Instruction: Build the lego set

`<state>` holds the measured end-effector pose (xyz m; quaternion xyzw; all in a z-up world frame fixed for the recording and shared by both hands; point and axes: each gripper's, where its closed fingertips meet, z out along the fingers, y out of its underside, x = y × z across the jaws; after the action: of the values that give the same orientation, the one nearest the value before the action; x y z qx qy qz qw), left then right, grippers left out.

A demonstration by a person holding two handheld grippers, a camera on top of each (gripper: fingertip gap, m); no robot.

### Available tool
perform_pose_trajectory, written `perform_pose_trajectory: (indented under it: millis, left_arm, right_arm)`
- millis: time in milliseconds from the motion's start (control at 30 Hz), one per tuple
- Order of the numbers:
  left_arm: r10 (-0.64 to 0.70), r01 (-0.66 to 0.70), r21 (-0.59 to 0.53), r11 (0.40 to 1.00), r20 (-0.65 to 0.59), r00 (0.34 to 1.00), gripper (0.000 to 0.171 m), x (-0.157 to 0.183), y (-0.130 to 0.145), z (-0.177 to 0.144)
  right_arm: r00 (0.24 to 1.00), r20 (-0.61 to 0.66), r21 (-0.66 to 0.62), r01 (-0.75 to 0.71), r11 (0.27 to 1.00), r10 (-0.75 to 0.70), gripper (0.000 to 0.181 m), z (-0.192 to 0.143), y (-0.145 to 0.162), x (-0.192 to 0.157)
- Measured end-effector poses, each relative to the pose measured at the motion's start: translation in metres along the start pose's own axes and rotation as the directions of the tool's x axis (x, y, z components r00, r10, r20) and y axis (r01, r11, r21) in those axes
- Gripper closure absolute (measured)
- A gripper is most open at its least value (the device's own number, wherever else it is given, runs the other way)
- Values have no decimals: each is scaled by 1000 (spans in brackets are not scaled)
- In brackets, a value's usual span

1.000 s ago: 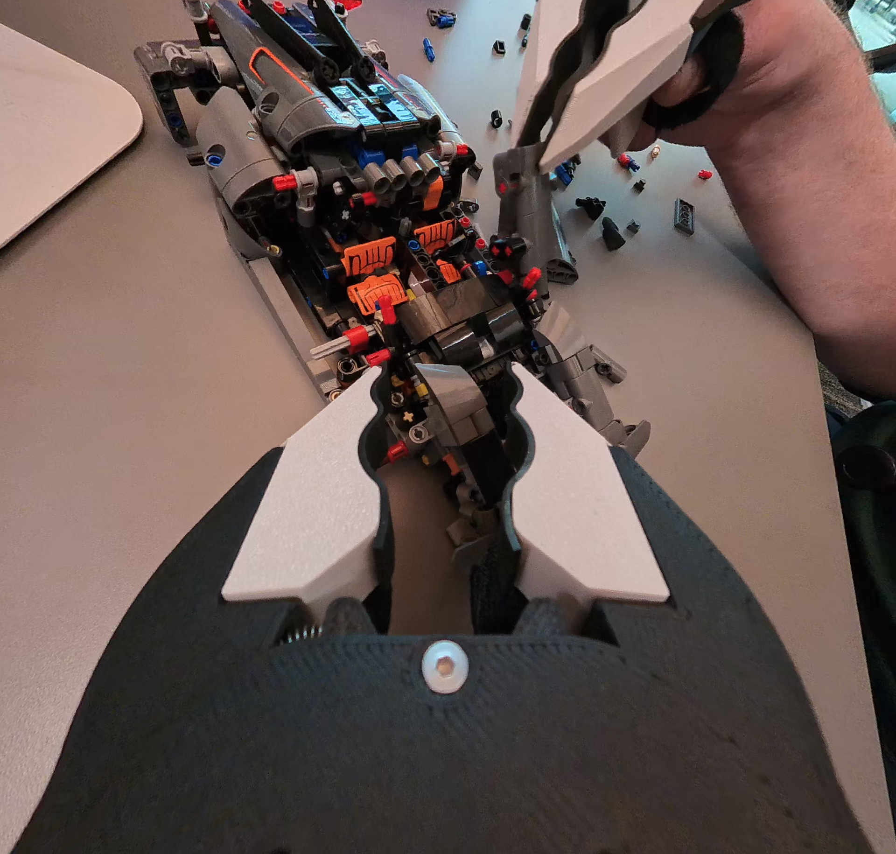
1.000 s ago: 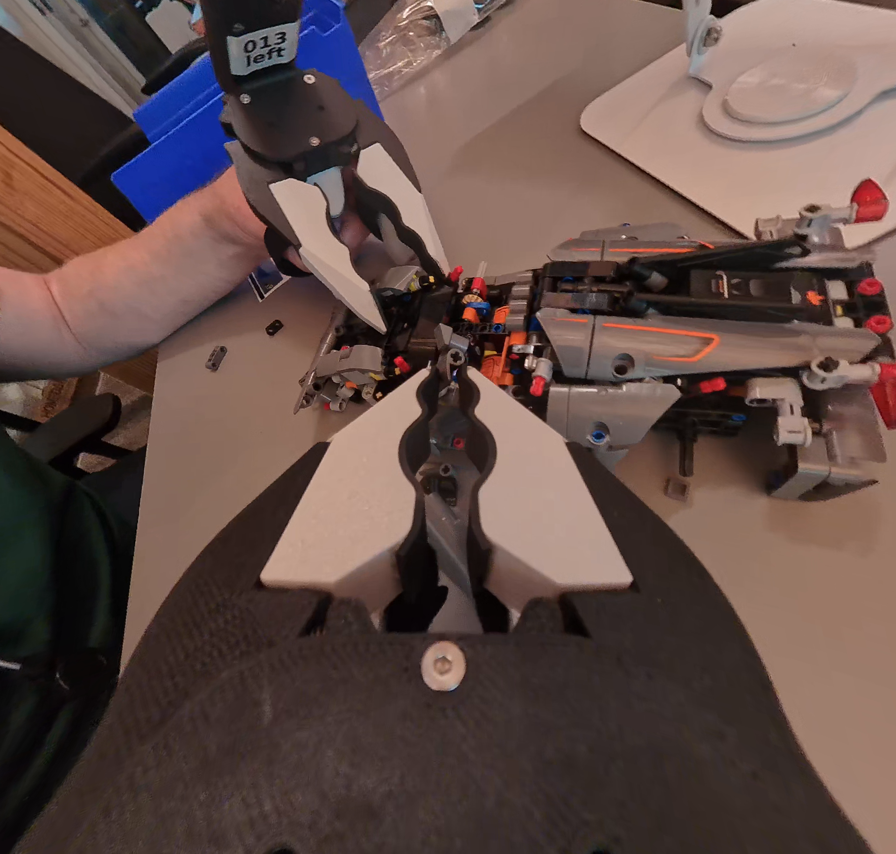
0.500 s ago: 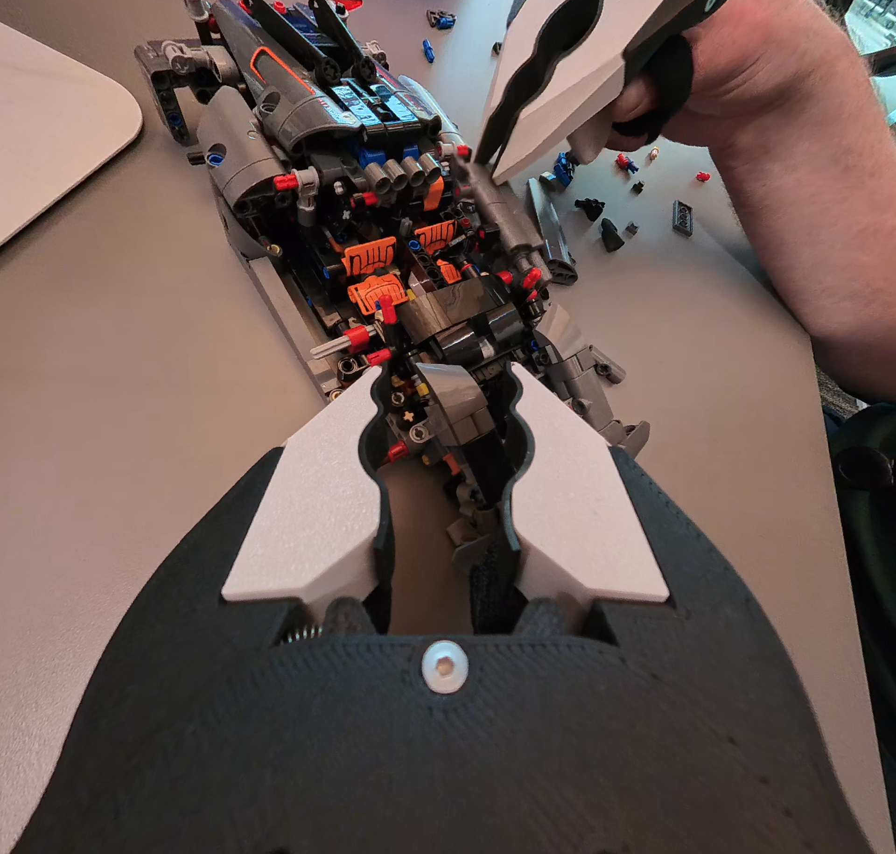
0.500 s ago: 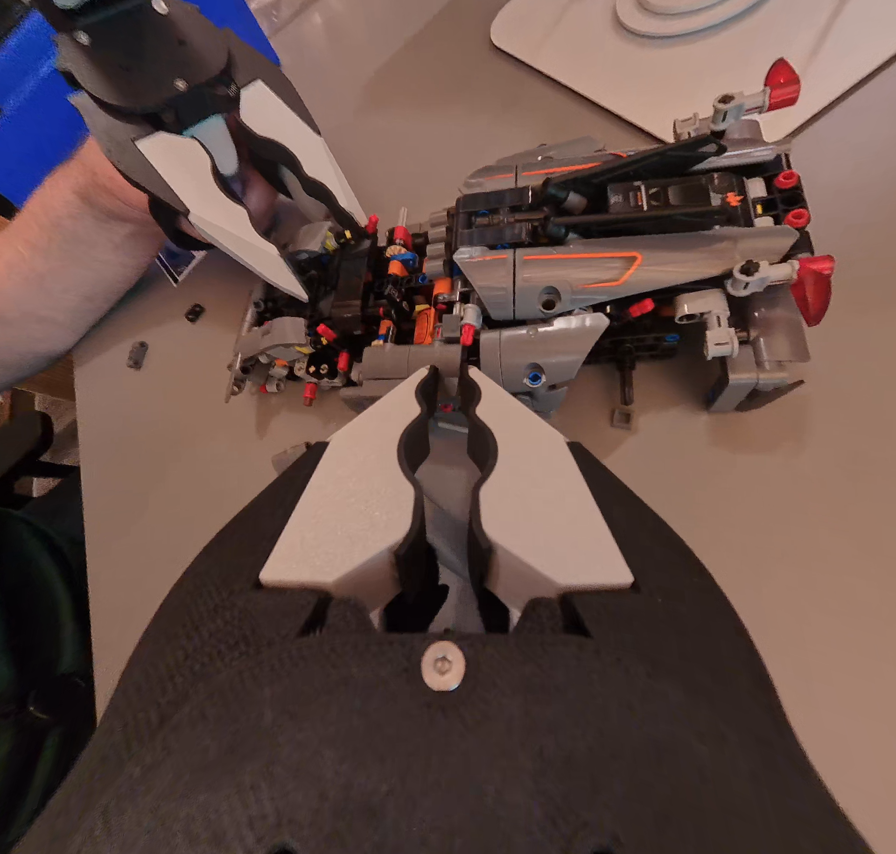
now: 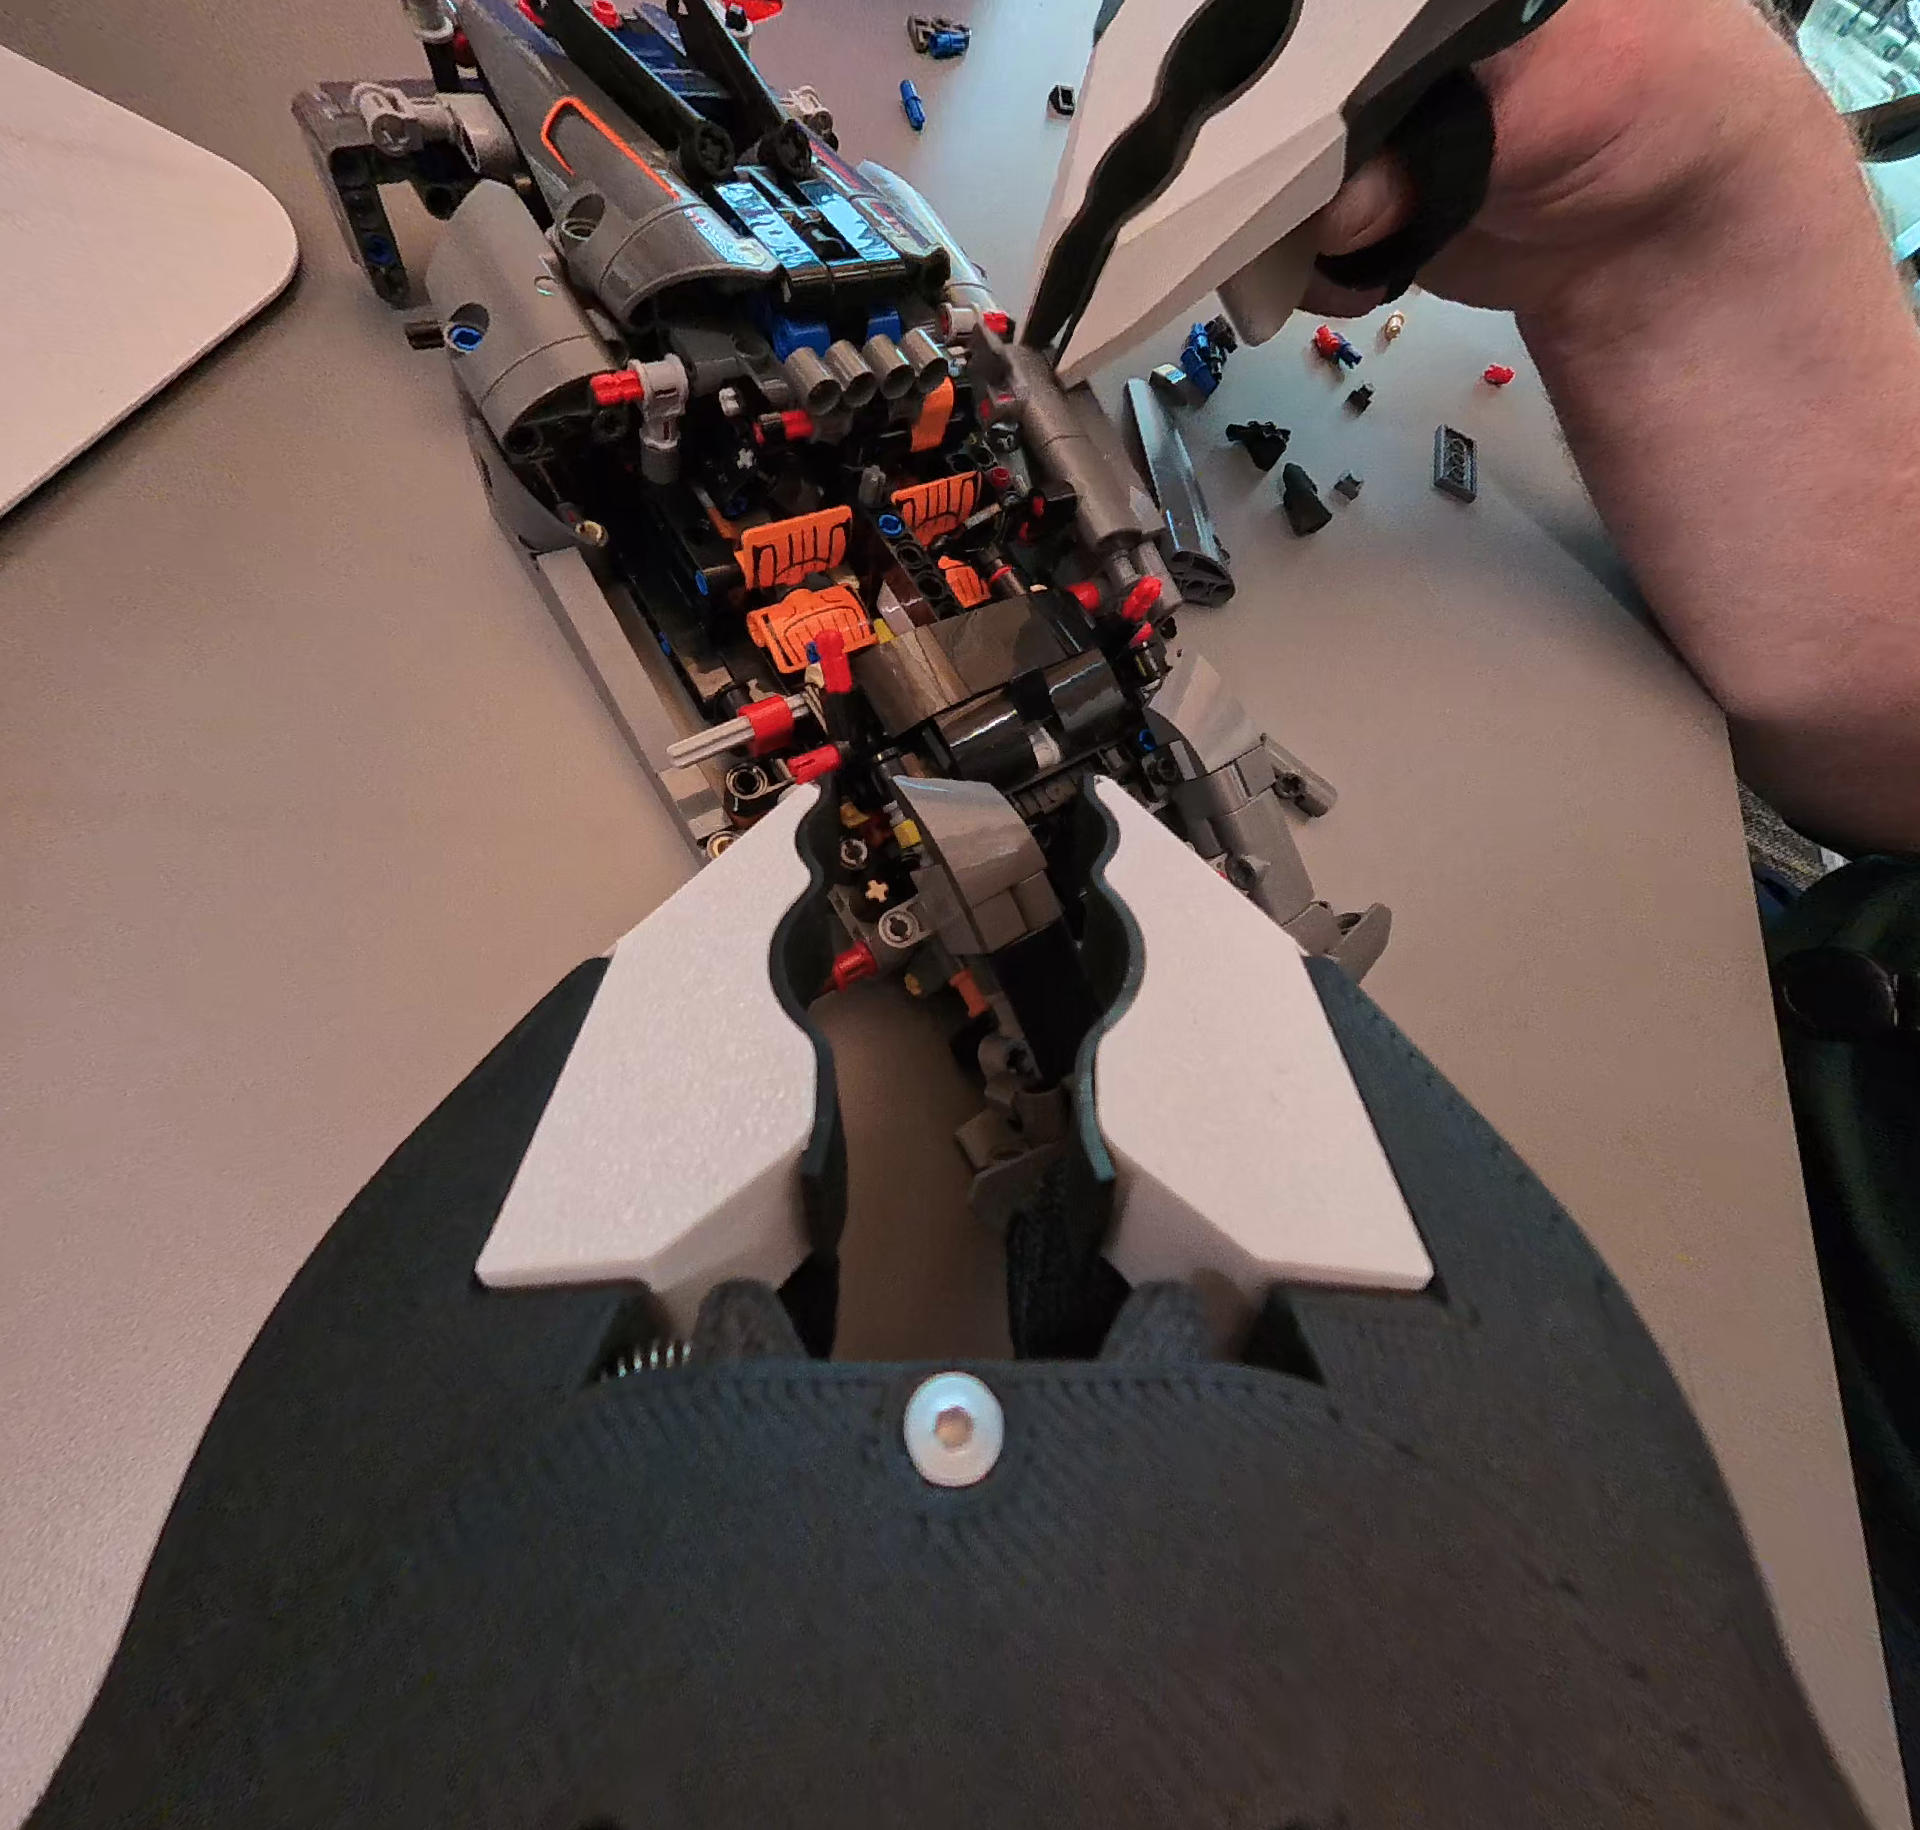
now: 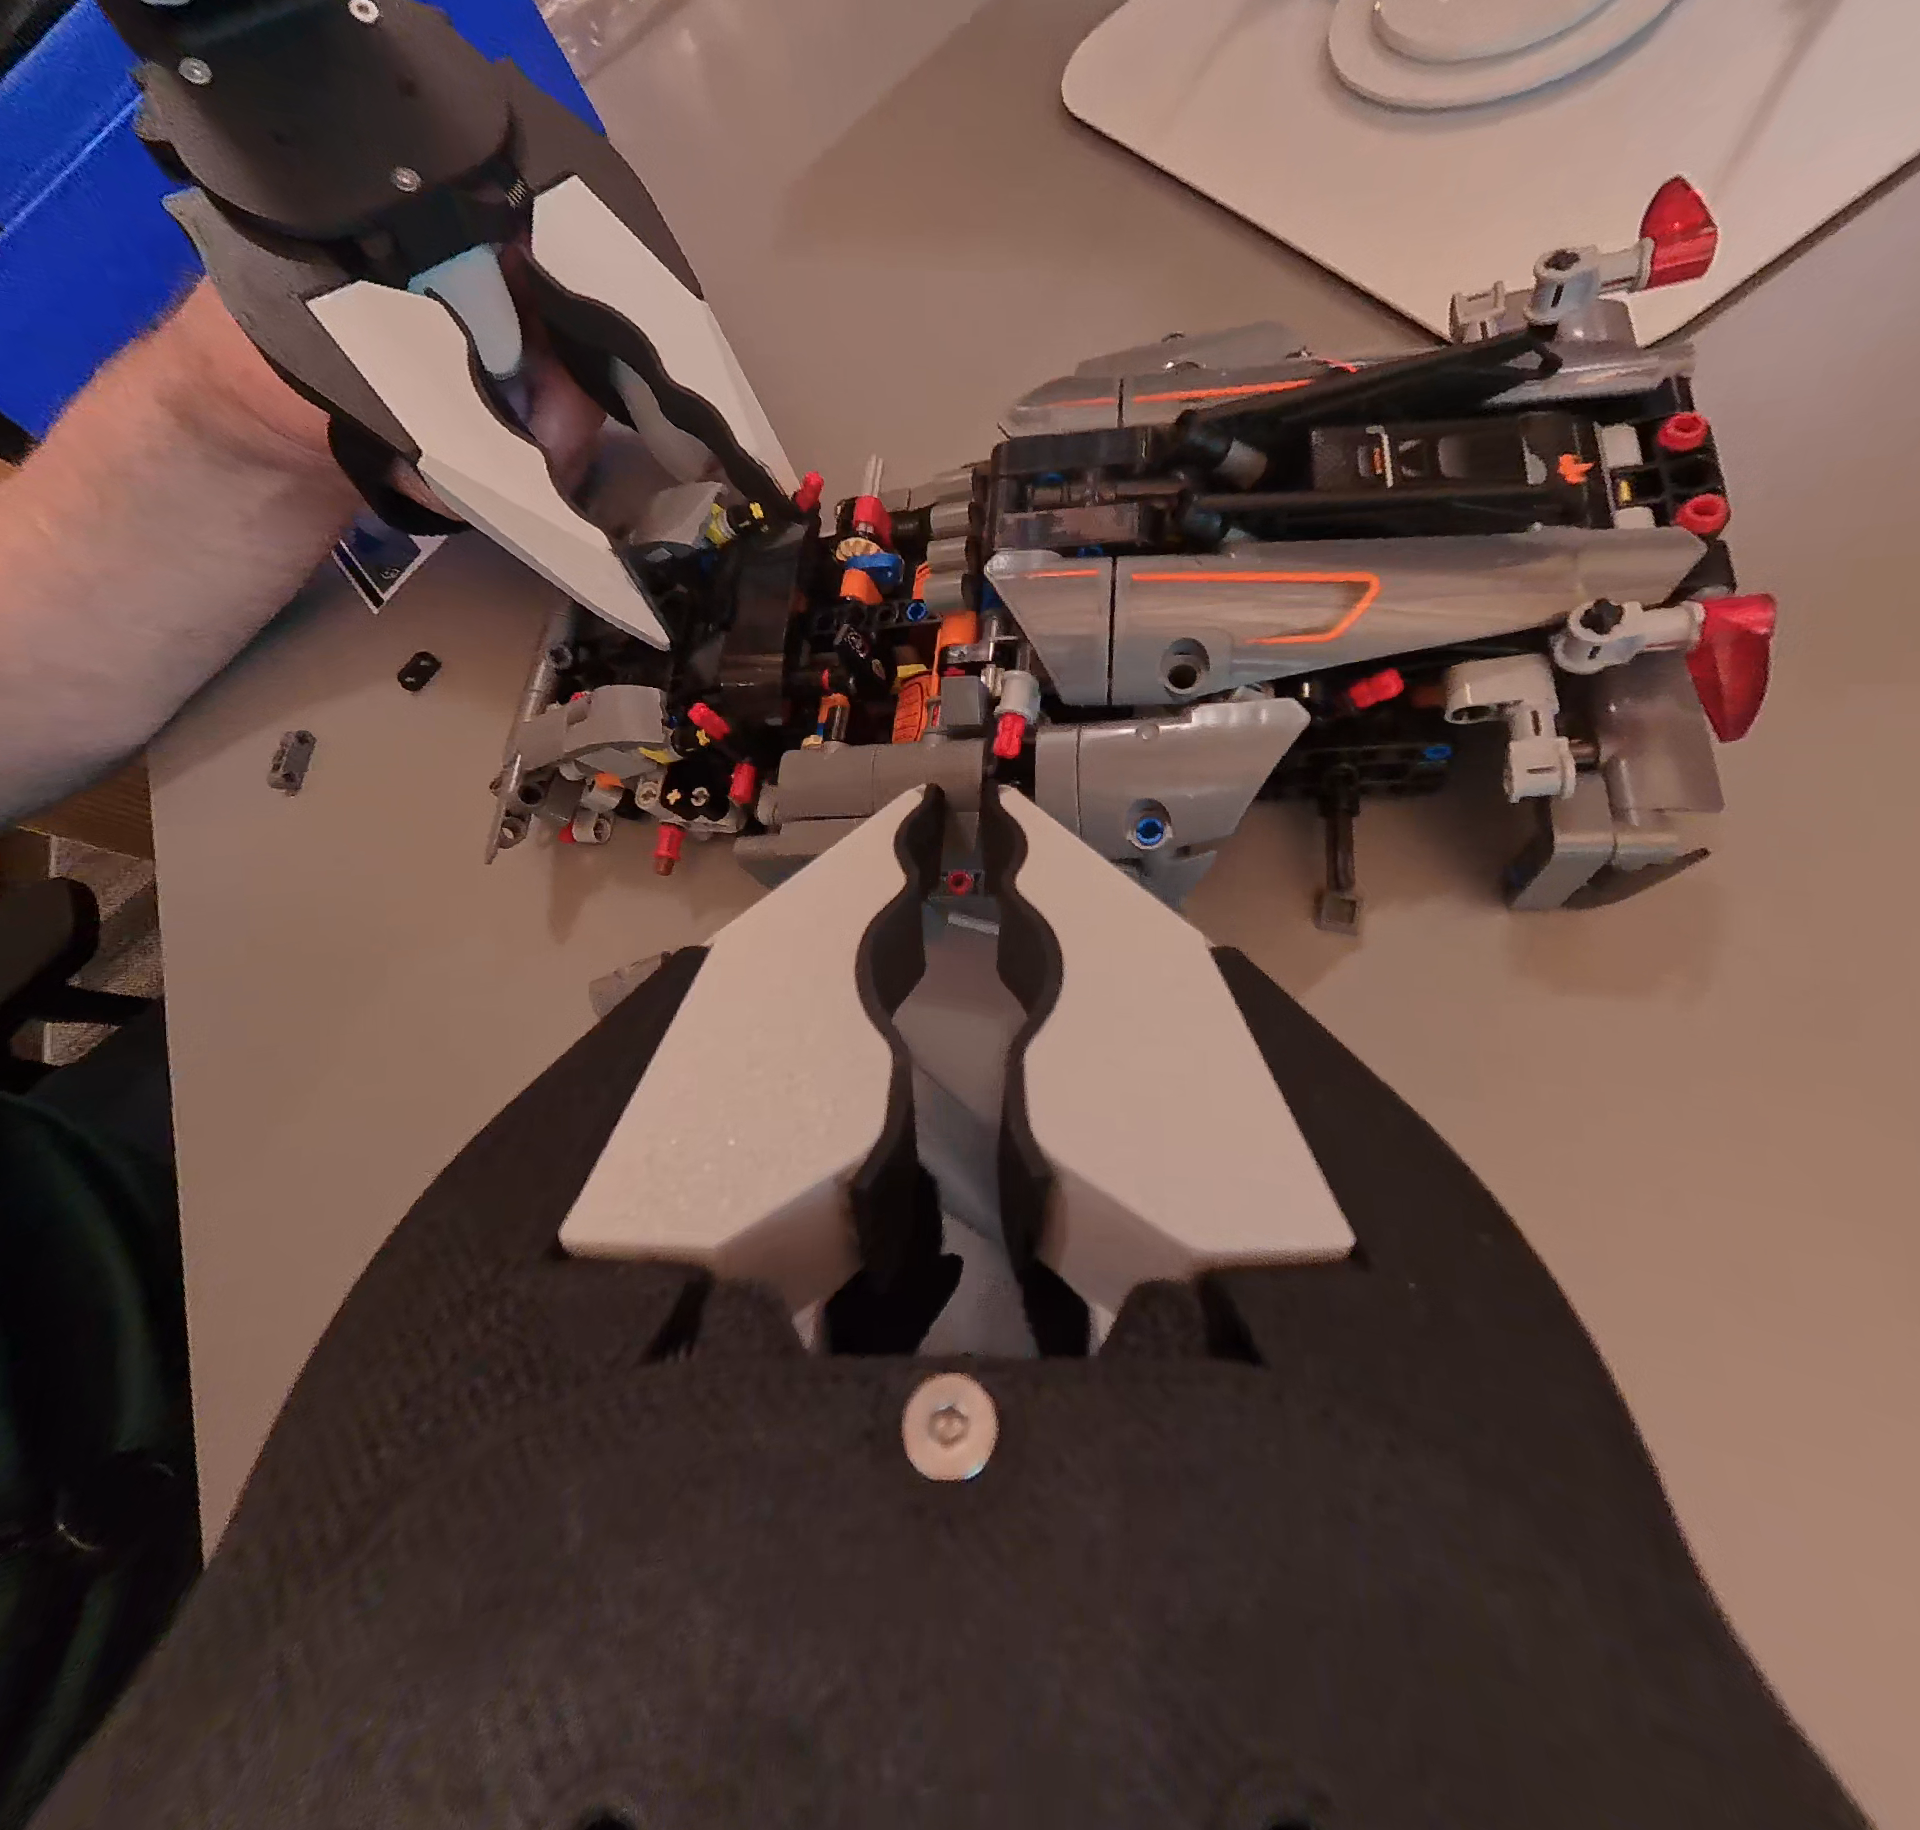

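Currently the lego model [image 6: 1195, 627], a long grey-and-black car body with orange trim, lies near the middle of the surface [image 5: 260, 741], loose parts [image 5: 1299, 492] scattered beside it. The left gripper [image 5: 956, 814] clamps the model's nose section, bracing it. The right gripper [image 6: 961, 814] is closed on a grey side panel [image 6: 956, 1042], pressing it against the near flank. Judged rigid but brittle at pinned joints, the light model should be held by its frame, not its panels. Both forearms reach in low, wrists angled downward toward the model.
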<state>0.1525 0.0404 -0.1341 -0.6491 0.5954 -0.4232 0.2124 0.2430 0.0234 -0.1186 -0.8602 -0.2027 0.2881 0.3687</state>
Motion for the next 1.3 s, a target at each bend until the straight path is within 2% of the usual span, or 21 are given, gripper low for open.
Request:
perform_pose_trajectory:
  millis: [800, 1167, 1300]
  left_arm:
    - [-7, 7, 4, 1000, -14, 1000, 129, 0, 0, 0]
    - [-7, 7, 4, 1000, -13, 1000, 130, 0, -1, -1]
    - [-8, 9, 6, 1000, -14, 1000, 130, 0, -1, -1]
  right_arm:
    - [998, 10, -31, -55, 998, 56, 177, 0, 6, -1]
    - [1000, 2, -24, -15, 1000, 15, 176, -1, 2, -3]
    - [1000, -17, -24, 16, 1000, -16, 171, -3, 0, -3]
